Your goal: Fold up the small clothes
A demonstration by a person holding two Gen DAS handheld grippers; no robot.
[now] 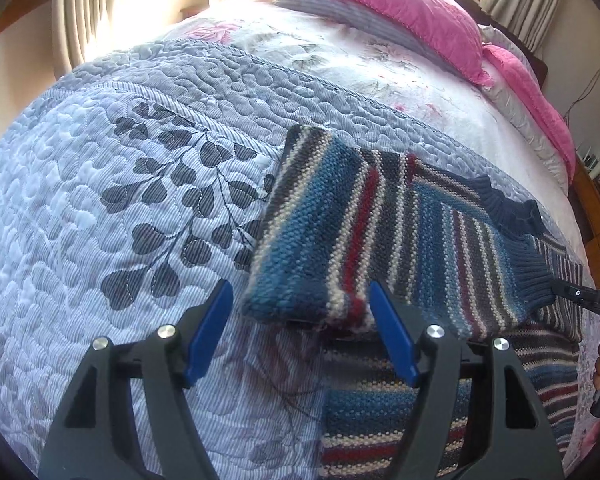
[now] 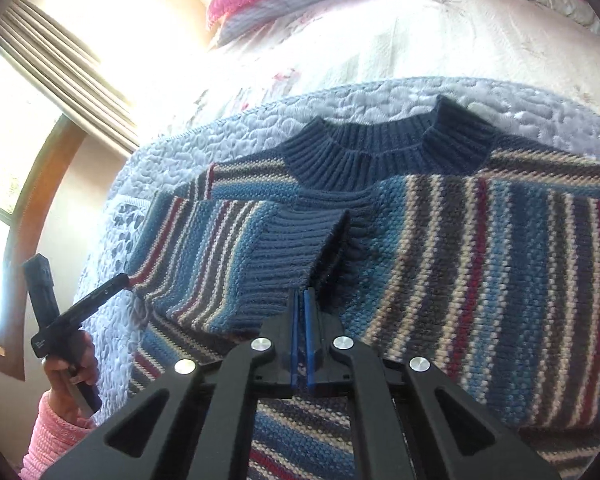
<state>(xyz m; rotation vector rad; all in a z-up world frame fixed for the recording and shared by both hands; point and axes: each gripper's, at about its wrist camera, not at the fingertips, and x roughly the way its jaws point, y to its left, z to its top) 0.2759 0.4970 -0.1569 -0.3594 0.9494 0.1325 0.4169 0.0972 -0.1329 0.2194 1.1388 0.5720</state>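
A striped knit sweater (image 1: 380, 232) in blue, cream, red and grey lies flat on the bed, its navy ribbed collar (image 2: 384, 152) pointing toward the pillows. One sleeve is folded across the body. My right gripper (image 2: 302, 300) is shut on that sleeve's navy ribbed cuff (image 2: 292, 252), low over the chest. It also shows at the right edge of the left wrist view, right gripper (image 1: 576, 294) at the cuff. My left gripper (image 1: 300, 312) hangs open just before the folded sleeve's edge, nothing between its blue fingers (image 1: 210, 332). From the right wrist view, the left gripper (image 2: 80, 280) is beside the sweater's left edge.
A quilted light-blue bedspread (image 1: 120, 200) with dark leaf prints covers the bed, with bare quilt left of the sweater. Pink pillows (image 1: 412, 12) lie at the head. Curtains (image 2: 60, 64) and a window are on the left. A hand in a pink sleeve (image 2: 56, 432) holds the left gripper.
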